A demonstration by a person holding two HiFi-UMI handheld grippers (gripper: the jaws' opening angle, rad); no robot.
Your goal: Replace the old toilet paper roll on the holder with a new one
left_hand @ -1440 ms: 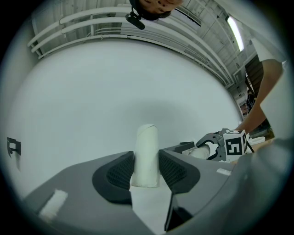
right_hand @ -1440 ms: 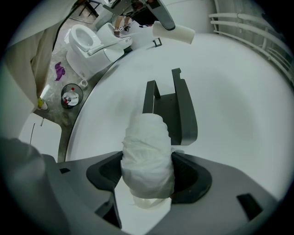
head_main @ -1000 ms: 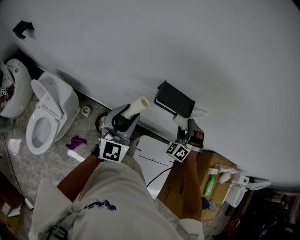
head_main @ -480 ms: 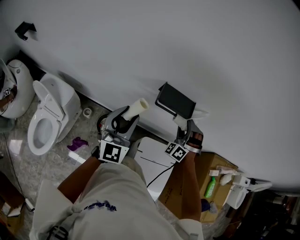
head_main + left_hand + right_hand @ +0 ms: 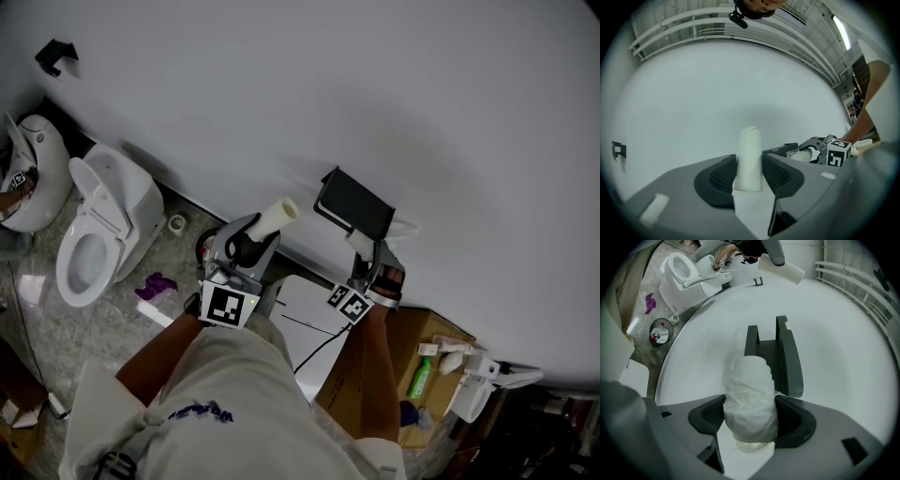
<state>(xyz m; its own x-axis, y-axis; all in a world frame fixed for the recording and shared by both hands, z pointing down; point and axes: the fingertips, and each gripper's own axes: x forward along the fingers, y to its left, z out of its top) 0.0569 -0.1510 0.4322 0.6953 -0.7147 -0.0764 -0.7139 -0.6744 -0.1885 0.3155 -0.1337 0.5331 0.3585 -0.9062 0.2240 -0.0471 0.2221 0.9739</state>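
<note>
Left gripper [image 5: 749, 174] clamps tube [image 5: 750, 145] left of holder [image 5: 787, 357], clear wall [image 5: 717, 93] beyond; right gripper [image 5: 751, 420] clamps roll [image 5: 750, 390] at holder's edge.

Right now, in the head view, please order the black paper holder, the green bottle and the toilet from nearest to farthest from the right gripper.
1. black paper holder: on the wall, just ahead of the right gripper.
2. green bottle: below the gripper, at the view's lower right.
3. toilet: far off at the left.

Stone-patterned floor [image 5: 33, 323] carries a white toilet [image 5: 103, 220], a purple cloth [image 5: 155, 284] and a cardboard box [image 5: 349, 380]
</note>
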